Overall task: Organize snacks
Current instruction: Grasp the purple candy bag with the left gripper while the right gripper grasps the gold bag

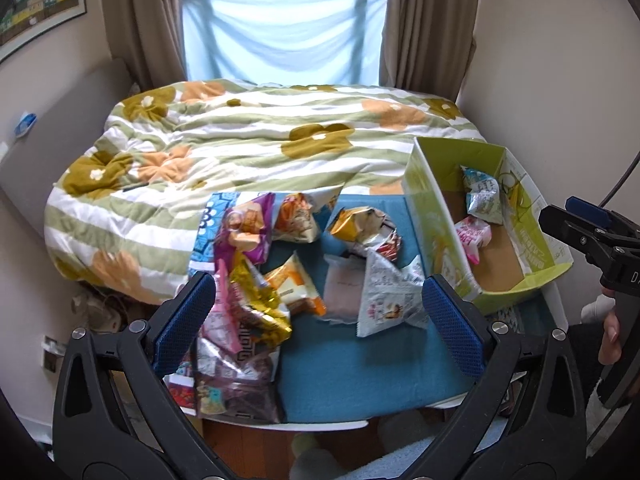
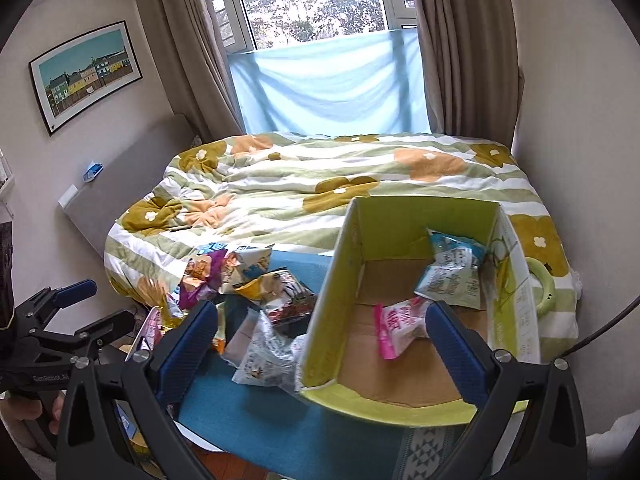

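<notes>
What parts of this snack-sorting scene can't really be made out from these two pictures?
- Bottom packets of the snack pile: left wrist view, covered by packets above and the left gripper finger.
- Print on the packets in the green box: both views, too small.
- Box's near right corner: right wrist view, behind the right gripper finger.
- Floor under the blue mat: hidden.
</notes>
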`<state>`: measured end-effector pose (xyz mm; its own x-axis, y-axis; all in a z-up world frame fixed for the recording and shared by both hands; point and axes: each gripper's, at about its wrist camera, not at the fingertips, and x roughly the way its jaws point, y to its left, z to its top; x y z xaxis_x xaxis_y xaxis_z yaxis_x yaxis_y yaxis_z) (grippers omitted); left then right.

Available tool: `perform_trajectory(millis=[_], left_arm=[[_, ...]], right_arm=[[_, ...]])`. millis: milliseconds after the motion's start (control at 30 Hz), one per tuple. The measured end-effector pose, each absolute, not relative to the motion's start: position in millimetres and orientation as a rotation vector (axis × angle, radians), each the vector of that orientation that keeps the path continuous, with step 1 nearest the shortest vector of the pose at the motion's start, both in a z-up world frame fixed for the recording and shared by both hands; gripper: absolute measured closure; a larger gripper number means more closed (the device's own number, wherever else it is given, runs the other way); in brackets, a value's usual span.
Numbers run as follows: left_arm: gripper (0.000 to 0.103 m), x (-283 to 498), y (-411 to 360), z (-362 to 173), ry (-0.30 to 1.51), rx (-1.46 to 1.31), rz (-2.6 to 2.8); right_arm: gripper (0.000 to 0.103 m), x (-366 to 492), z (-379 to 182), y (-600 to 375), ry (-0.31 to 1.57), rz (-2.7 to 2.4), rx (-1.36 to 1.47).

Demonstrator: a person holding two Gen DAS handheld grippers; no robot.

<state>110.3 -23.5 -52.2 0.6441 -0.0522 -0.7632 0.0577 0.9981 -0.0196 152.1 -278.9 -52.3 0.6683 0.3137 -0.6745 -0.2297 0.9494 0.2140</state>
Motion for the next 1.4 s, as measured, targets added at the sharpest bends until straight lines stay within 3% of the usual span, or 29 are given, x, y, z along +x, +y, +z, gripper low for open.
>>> perform_trajectory(millis=[433,1033,1167,1400], left_arm=[[0.001,76.2,95.1,-102.5,1.015,-0.062,-0.144],[0.001,96.4,105.6,-252.2,1.231,-0.313,-0.157],[0.002,103.6,101.9,-264.2,1.244,-0.329,-0.147],[0.014,109.0,92.4,-275.2,1.266,-0.326,-0.176]], right_arm=[[0.000,118.5,-88.4,-141.5,0.806,0.377,0.111],[0.000,168.3,-200.1,-52.5,0.895,0.641,-0.148],[0.008,179.1,-214.1,-41.9,0.909,0.682,-0.182],[0.020,190.0,-227.9,-28.3,0.907,0.733,-0.219]])
